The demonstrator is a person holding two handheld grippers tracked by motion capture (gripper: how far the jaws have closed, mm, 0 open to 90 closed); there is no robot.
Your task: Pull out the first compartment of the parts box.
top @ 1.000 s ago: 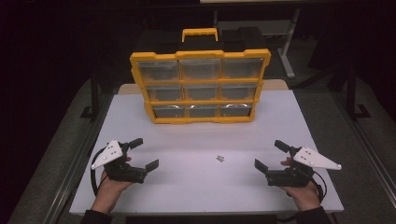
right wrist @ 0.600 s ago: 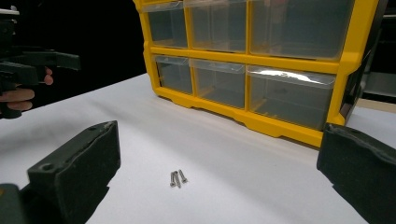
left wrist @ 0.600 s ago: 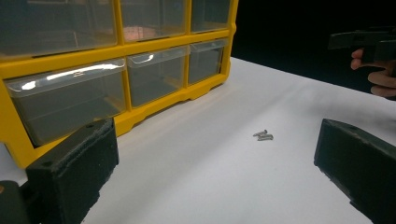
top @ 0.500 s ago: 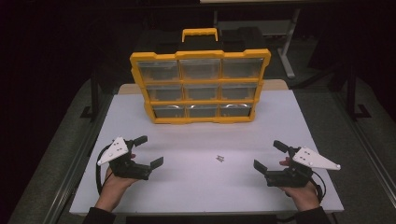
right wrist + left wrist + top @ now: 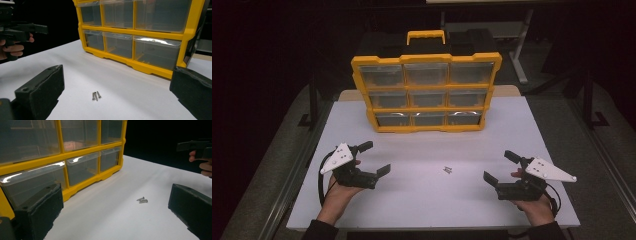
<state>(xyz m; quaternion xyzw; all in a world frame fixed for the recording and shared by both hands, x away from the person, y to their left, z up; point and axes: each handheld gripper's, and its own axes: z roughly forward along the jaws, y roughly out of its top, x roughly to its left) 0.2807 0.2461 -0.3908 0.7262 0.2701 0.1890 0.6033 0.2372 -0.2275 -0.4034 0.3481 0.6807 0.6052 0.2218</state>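
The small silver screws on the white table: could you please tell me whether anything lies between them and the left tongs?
Nothing visible does. The small silver screws lie on bare white table ahead of the open left tongs, whose jaws frame them. The yellow plastic drawer organiser stands off to the side, behind that path.

room: dark | table (image 5: 532,125): white top | floor (image 5: 272,160): grey

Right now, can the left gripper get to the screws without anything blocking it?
Probably yes. The left gripper has its jaws open and pointed toward the screws, which lie on bare white table between both grippers. The yellow organizer stands well behind them, out of the path.
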